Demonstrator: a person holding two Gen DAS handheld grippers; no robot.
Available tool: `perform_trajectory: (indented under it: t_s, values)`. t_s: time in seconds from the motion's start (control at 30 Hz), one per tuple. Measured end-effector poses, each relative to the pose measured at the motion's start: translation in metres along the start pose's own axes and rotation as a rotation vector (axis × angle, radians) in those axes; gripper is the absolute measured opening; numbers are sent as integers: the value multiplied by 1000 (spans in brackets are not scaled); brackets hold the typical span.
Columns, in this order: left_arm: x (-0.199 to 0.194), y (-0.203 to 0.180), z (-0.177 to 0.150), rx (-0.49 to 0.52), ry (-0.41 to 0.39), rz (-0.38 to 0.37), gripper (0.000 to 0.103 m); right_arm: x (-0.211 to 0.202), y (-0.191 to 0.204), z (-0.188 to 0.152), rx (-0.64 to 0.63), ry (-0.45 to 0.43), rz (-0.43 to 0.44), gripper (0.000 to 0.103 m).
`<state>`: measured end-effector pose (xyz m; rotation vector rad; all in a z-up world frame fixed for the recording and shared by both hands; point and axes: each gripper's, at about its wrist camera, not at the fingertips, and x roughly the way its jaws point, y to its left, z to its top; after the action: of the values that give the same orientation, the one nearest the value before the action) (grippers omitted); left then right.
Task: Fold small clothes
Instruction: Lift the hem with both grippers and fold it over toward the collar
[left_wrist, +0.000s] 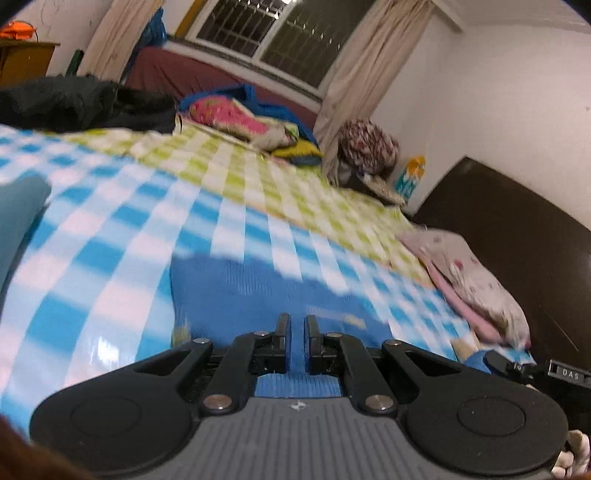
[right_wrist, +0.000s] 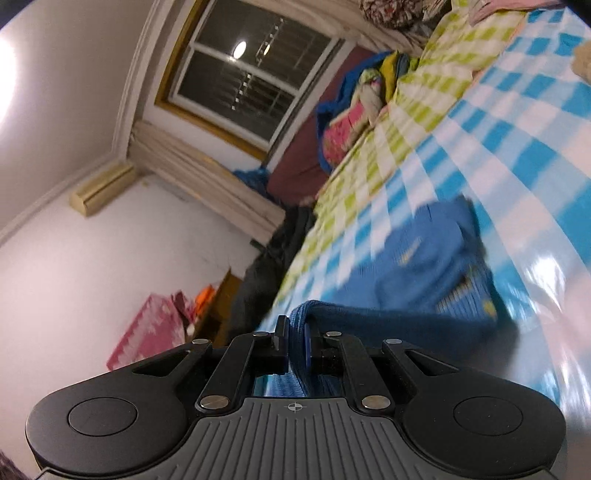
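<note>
At lower centre, the right gripper (right_wrist: 294, 338) is clamping the soft, limp blue garment (right_wrist: 424, 266) by its edge, the left gripper's (left_wrist: 294, 332) jaws standing slightly apart.

Left hand-held gripper (left_wrist: 296, 326): I see two short black fingers (left_wrist: 283, 325) with flat inner faces, each carried on matte black linkage arms. Silver round-head pivot screws (left_wrist: 218, 401) mark the joints, small ones far, larger ones near. The outer links widen into broad rounded black lobes (left_wrist: 105, 415), each with a shallow circular recess. Between them sits a grey ribbed plate (left_wrist: 295, 435) bearing a small white emblem at its far edge.

Right hand-held gripper (right_wrist: 293, 334): same build from my feed, black fingers (right_wrist: 281, 328), silver screws (right_wrist: 373, 401), rounded lobes (right_wrist: 487, 417), grey ribbed plate (right_wrist: 295, 443) with a crosshair mark.

A second black device lettered "DAS" (left_wrist: 569, 373) shows at the left view's right edge.
</note>
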<state>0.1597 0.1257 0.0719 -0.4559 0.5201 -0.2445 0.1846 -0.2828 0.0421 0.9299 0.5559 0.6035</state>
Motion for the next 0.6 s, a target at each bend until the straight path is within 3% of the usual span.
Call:
perform_trajectory:
  t_s: [0.13,0.27,0.4,0.6]
  values:
    - [21,11,11,5,27,47,13,31,-14,21,48,-12,-44,8]
    - [15,12,-12,70,125,81,13,45,-19,16,7,28,-79,8]
    - [0,14,-44,35,241,88,13,35,-22,-2,-9,64,-119,8]
    - [-20,-3,-76,100,330,63,20,10,-17,-19,-44,86,-157,8]
